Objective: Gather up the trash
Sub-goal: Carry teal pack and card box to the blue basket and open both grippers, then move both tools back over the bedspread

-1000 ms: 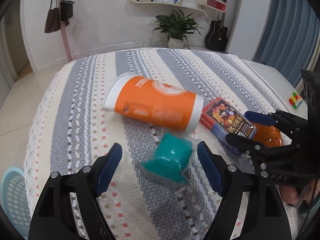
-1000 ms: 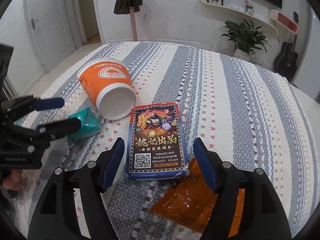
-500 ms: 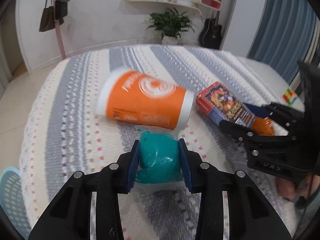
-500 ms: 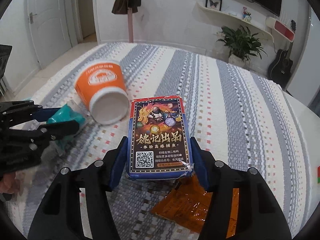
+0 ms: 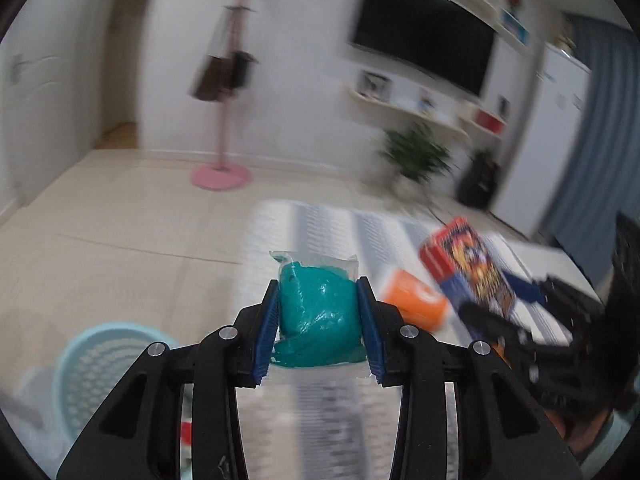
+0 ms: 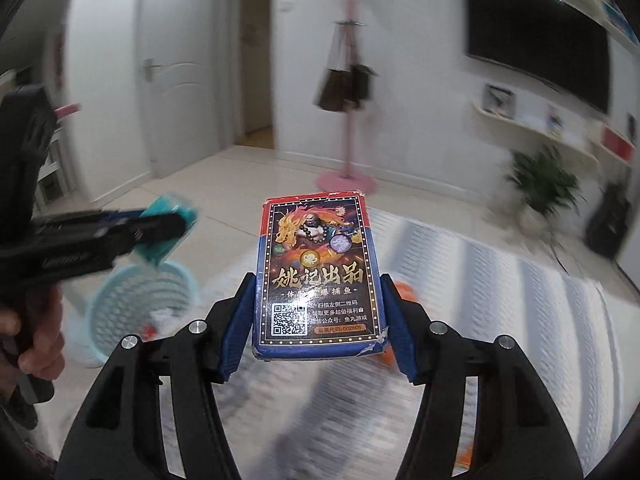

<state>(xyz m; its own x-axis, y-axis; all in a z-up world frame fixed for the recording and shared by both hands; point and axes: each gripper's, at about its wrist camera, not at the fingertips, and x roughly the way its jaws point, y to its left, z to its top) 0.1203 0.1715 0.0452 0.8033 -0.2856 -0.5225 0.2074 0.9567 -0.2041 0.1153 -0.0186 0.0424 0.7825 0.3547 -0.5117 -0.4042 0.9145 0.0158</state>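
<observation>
Left wrist: striped bedspread (image 5: 320, 408), beige floor (image 5: 120, 208)

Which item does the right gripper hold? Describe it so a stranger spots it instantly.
Find the striped bed; above it the right gripper clamps a flat card box. Its dragon art, Chinese lettering and QR code set it apart from the plain teal packet.

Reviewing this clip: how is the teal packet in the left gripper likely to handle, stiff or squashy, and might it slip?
The teal packet looks soft: its wrinkled filling bulges between the left gripper pads, so it probably deforms rather than resists. Its clear glossy wrap may be slippery. It hangs without dragging the grip down, so it seems light.
</observation>
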